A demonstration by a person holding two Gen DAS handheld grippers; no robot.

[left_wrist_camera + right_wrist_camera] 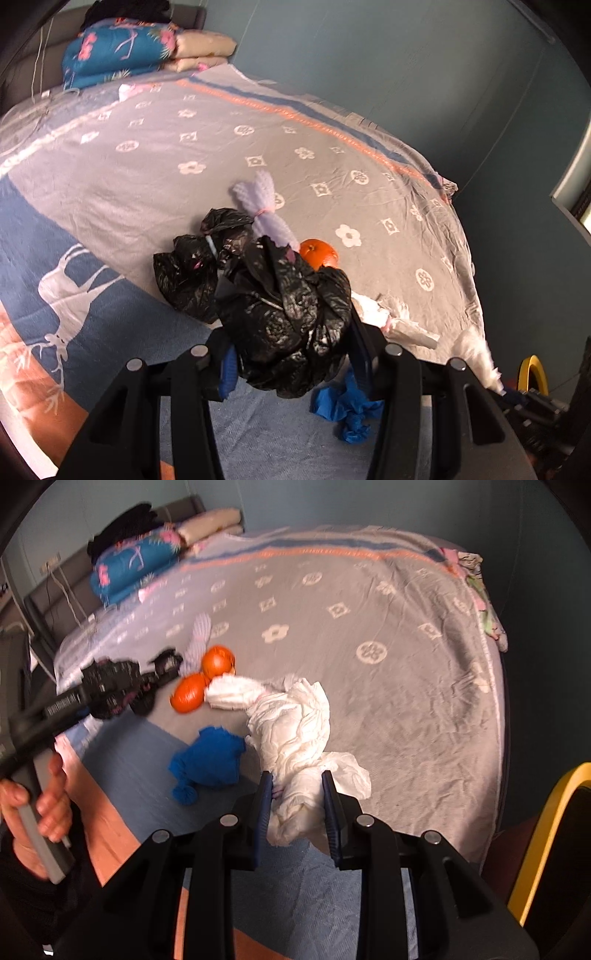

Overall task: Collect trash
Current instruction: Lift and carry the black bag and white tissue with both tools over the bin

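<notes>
Black bag [288, 325] clamped in left gripper [291, 354], white wad [295, 746] in right gripper [297, 808]

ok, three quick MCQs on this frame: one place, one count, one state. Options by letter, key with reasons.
1. Where does the crumpled blue cloth lie?
A. on the folded quilts
B. on the bedspread's blue part, beside the white tissue wad
C. on the yellow chair

2. How many oranges show in the right wrist view?
A. one
B. two
C. four

3. What is the left claw doing?
A. standing open with nothing in it
B. gripping an orange
C. clamped on a black plastic bag

Key:
1 B: the cloth sits on the bedspread next to the white tissue wad held in the right claw.
2 B: two oranges lie side by side.
3 C: the black plastic bag bulges between its fingers.
</notes>
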